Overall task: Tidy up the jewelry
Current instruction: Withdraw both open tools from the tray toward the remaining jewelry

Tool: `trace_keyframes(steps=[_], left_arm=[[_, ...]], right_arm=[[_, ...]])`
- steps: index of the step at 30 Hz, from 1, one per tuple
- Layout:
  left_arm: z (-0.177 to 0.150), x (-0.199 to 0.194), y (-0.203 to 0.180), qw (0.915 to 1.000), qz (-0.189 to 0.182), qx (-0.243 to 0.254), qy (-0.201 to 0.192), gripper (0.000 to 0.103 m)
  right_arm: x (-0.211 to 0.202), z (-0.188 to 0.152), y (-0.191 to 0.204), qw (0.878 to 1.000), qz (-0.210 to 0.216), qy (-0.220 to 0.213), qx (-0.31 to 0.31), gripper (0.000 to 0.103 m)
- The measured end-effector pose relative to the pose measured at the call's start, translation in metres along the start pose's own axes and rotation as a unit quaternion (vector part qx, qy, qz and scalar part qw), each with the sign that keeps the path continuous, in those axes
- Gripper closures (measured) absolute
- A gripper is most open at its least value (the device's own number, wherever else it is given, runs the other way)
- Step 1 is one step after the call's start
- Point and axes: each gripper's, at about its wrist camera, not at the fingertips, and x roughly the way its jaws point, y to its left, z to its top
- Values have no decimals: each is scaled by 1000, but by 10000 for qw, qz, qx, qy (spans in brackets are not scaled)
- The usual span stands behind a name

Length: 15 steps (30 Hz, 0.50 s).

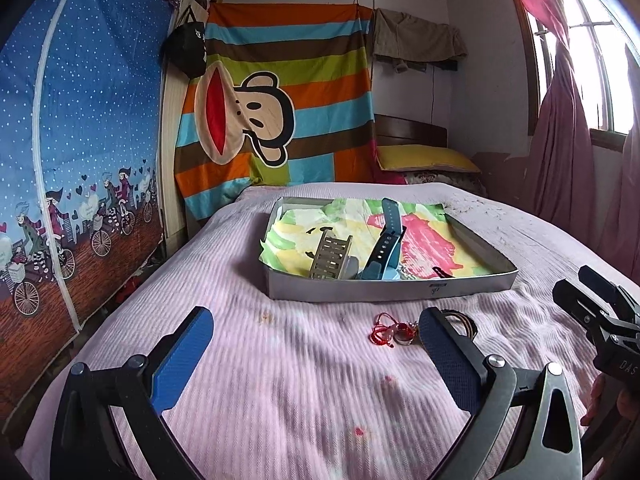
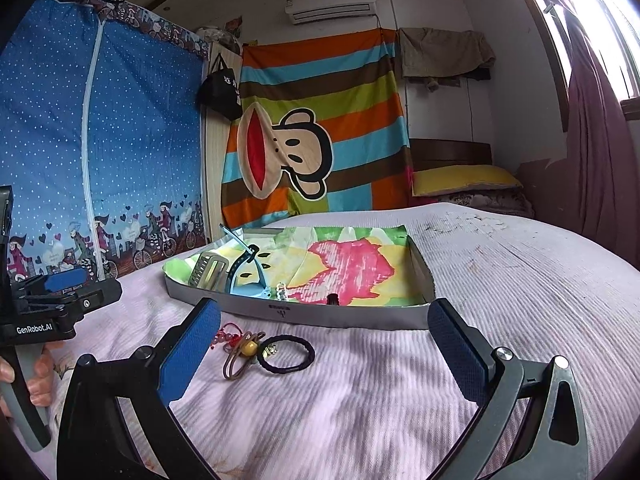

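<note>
A shallow grey tray (image 1: 384, 291) (image 2: 304, 316) lined with colourful paper sits on the pink bed. In it lie a blue watch (image 1: 386, 240) (image 2: 244, 268) and a metal watch band (image 1: 331, 254) (image 2: 208, 272). In front of the tray lie a red string bracelet (image 1: 384, 330) (image 2: 226, 334), a brown hair tie with a yellow bead (image 2: 242, 354) and a black hair tie (image 2: 286, 354). My left gripper (image 1: 316, 354) is open and empty, just short of the red bracelet. My right gripper (image 2: 324, 354) is open and empty, with the hair ties between its fingers' line.
The pink bedspread (image 1: 280, 380) covers the bed. A blue wardrobe cover (image 1: 80, 140) stands at the left, a striped monkey cloth (image 1: 276, 100) at the back. A yellow pillow (image 1: 428, 158) lies behind the tray. The other gripper shows at the right edge (image 1: 600, 320).
</note>
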Motion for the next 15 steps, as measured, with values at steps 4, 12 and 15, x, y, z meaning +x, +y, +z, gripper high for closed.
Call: trace_keyframes(steps=[4,12,15], left_arm=[[0,6,1,9999,57,-9,156,0],[4,20,-2,9989,92,31,461,0],[6,26,-4,9982,75,71,587,0]], right_arm=[[7,-1,-3,9999,-33,146,65,1],[31,-5,-6,9979,-86,624,149,1],[38,-8,-7,9967,-87,795,160,1]])
